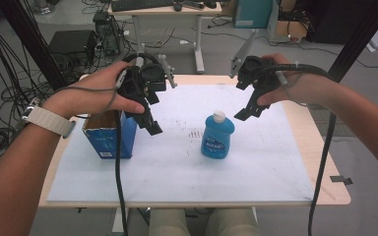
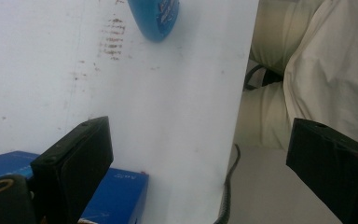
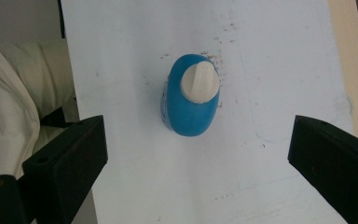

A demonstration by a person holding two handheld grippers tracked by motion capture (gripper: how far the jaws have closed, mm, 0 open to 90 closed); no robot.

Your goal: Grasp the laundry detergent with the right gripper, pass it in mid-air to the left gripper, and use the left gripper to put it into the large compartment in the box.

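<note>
Both grippers raised over tabletop (image 1: 256, 167), fingers apart, empty.
Blue bottle (image 1: 217, 135) stands upright below right gripper (image 1: 248, 112); blue box (image 1: 109, 140) beneath left gripper (image 1: 150, 125).

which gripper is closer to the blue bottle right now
Right. The right gripper hovers just up and to the right of the blue bottle, jaws open. The left gripper hangs open farther off on the bottle's left, beside the blue box.

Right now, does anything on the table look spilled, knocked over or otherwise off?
Nothing is spilled or toppled. The blue bottle stands upright with its white cap on, and the blue box sits upright near the left edge. The only oddity is dark smudges on the white sheet beside the bottle.
</note>
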